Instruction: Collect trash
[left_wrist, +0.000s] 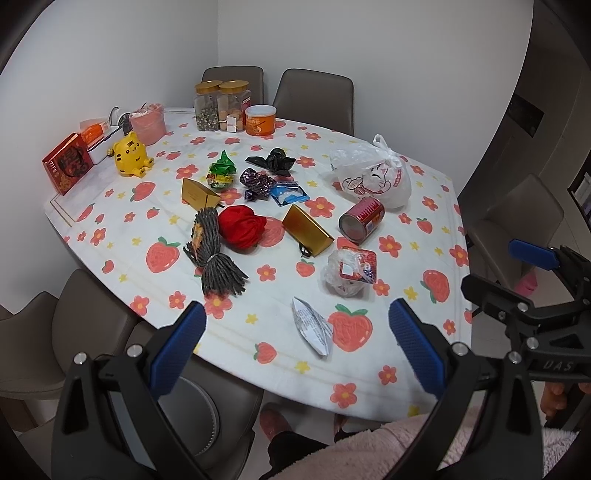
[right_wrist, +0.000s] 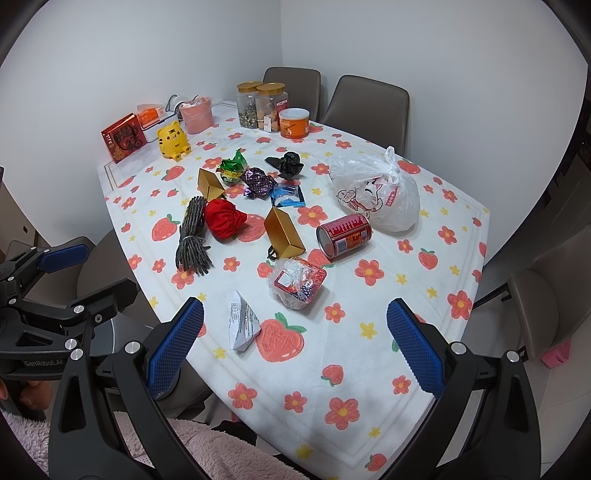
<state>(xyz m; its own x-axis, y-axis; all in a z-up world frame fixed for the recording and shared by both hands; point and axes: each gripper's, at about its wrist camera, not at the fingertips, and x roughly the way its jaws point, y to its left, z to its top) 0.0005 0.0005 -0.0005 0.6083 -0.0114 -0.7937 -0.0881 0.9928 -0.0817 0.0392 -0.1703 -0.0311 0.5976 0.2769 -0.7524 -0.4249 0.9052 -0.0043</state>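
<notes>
A: How did the two grippers stand?

B: Both hung over the near edge of the worktop (left_wrist: 369, 384), which wore a white cloth printed with strawberries and flowers. The left gripper (left_wrist: 295, 343) had its blue-padded fingers (left_wrist: 181, 343) spread wide with nothing between them. The right gripper (right_wrist: 295, 343) was the same: fingers (right_wrist: 173, 345) wide apart and empty.

A: And the trash?

B: All of it lay on the cloth. Nearest the person, toward six o'clock, was a folded white printed paper (left_wrist: 314, 326). Just beyond it sat a crumpled clear plastic wrap with a red label (right_wrist: 299, 282). At about two o'clock from that wrap lay a red tin can on its side (right_wrist: 343, 236), and beyond the can stood a knotted white plastic bag with a red cartoon print (right_wrist: 380, 195).

A: The middle of the worktop?

B: A gold triangular carton (left_wrist: 308, 234), with a crumpled red cloth-like ball (left_wrist: 242, 227) at its nine o'clock, touching a bundle of grey twisted cord (left_wrist: 212, 253). A second gold carton (left_wrist: 199, 194) lay farther back, near a green foil wrapper (left_wrist: 221, 171), a purple foil wrapper (left_wrist: 256, 182), a blue packet (left_wrist: 290, 194) and a black plastic scrap (left_wrist: 275, 158).

A: Anything at twelve o'clock?

B: Two gold-lidded clear jars (right_wrist: 262, 105), an orange tub (right_wrist: 294, 123), and at ten o'clock a yellow tiger figure (right_wrist: 173, 142).
</notes>
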